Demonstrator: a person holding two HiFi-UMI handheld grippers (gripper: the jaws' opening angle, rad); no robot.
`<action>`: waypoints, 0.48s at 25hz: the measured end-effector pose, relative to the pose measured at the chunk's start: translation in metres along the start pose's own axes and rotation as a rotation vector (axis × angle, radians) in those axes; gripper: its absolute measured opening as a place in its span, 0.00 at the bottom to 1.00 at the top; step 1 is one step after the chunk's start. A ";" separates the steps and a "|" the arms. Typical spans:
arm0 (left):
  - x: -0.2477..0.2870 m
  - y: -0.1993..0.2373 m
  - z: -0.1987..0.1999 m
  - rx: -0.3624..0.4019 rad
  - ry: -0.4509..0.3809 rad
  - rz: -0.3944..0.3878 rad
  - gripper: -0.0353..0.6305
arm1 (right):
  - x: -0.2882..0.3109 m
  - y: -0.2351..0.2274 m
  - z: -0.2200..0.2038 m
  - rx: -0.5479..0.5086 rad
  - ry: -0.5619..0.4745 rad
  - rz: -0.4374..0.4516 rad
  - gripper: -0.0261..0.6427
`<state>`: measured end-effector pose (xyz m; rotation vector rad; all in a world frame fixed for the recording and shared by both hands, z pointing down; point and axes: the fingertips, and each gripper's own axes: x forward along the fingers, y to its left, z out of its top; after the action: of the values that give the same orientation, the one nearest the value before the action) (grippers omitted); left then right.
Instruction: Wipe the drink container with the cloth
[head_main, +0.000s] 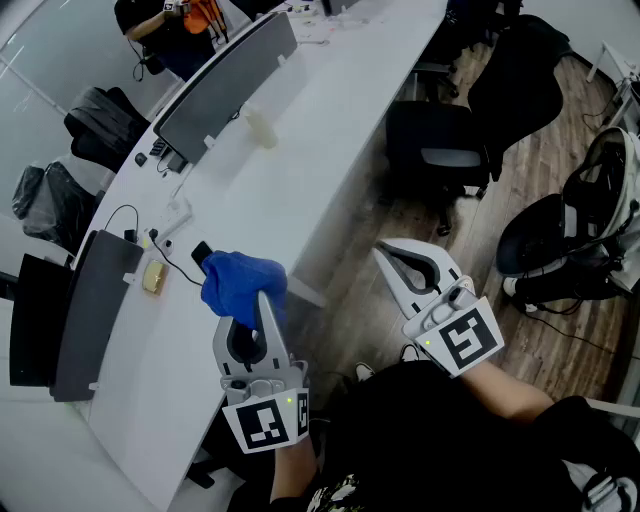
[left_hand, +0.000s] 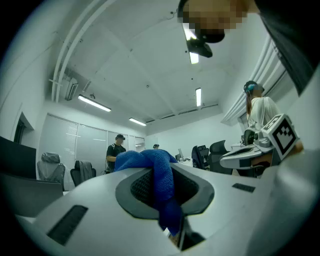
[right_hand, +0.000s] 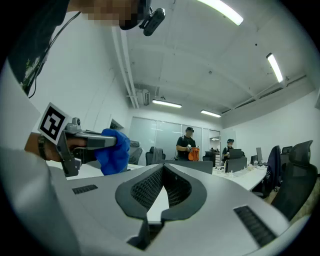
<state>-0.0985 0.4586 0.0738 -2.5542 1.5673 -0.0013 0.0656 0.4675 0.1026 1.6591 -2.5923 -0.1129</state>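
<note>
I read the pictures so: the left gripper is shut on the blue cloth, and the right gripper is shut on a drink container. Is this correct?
Not fully. The right gripper is shut on nothing: the right gripper view shows its jaws together with an empty gap behind them. The left gripper is indeed shut on the blue cloth.

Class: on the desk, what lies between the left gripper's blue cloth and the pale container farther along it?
Only bare white desktop, seen in the head view, separates the blue cloth from the pale container; nothing stands between them.
</note>
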 end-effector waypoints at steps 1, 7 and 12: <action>0.000 -0.001 0.000 0.000 -0.001 -0.001 0.12 | 0.000 0.000 0.000 0.001 -0.003 -0.001 0.04; -0.006 -0.003 -0.001 0.022 0.012 0.009 0.12 | -0.016 -0.001 -0.005 -0.021 -0.006 0.004 0.04; -0.011 0.013 0.003 0.034 0.017 0.087 0.12 | -0.036 -0.015 -0.026 -0.028 0.041 0.005 0.04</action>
<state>-0.1143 0.4630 0.0697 -2.4644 1.6690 -0.0403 0.0969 0.4930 0.1261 1.6285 -2.5521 -0.1132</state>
